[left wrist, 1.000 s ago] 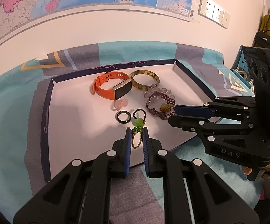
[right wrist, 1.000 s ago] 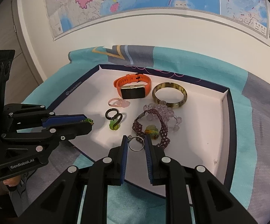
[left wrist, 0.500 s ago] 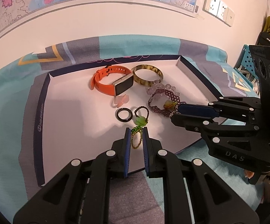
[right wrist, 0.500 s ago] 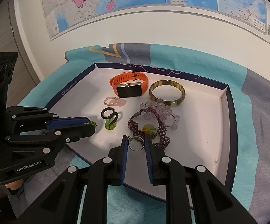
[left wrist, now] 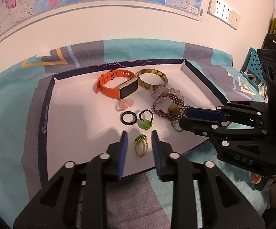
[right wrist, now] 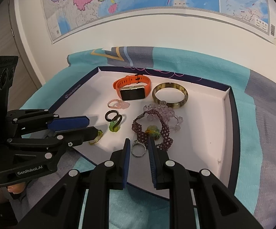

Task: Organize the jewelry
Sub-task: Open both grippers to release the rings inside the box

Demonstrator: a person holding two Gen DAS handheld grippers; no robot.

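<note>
Where jaws part, beaded ring (left wrist: 140,145) seemingly lengthwise

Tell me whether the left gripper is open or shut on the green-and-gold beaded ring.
Open. The left gripper has just been opening; the beaded ring lies on the tray between its pads, a gap on each side.

One tray (left wrist: 48,103) holds one orange watch (left wrist: 116,86), one bangle (left wrist: 152,78), two bead bracelets (left wrist: 168,108), five rings: pink (left wrist: 125,104), black (left wrist: 128,118), green-stone (left wrist: 145,120), beaded (left wrist: 140,145), silver (right wrist: 138,149).
</note>
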